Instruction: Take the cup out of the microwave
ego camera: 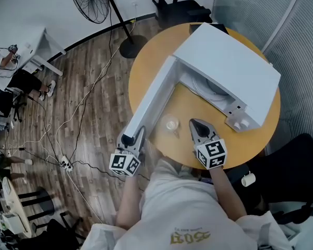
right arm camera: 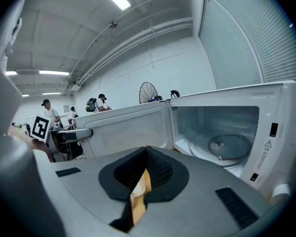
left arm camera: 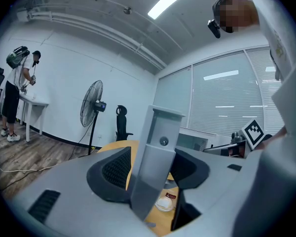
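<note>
A white microwave (ego camera: 235,66) stands on a round wooden table (ego camera: 146,61) with its door (ego camera: 154,98) swung wide open to the left. The clear cup (ego camera: 171,123) sits on the table in front of the open cavity. My left gripper (ego camera: 137,135) is shut on the free edge of the door (left arm camera: 155,162), and below it the cup (left arm camera: 164,203) shows on the wood. My right gripper (ego camera: 196,125) is shut and empty, just right of the cup. In the right gripper view the right gripper (right arm camera: 144,181) points at the cavity, whose glass turntable (right arm camera: 229,144) is bare.
A standing fan (ego camera: 91,1) and an office chair (ego camera: 180,7) are on the floor beyond the table. Cables and a power strip (ego camera: 65,163) lie to the left. A black chair (ego camera: 292,171) stands at the right. People sit at the far left.
</note>
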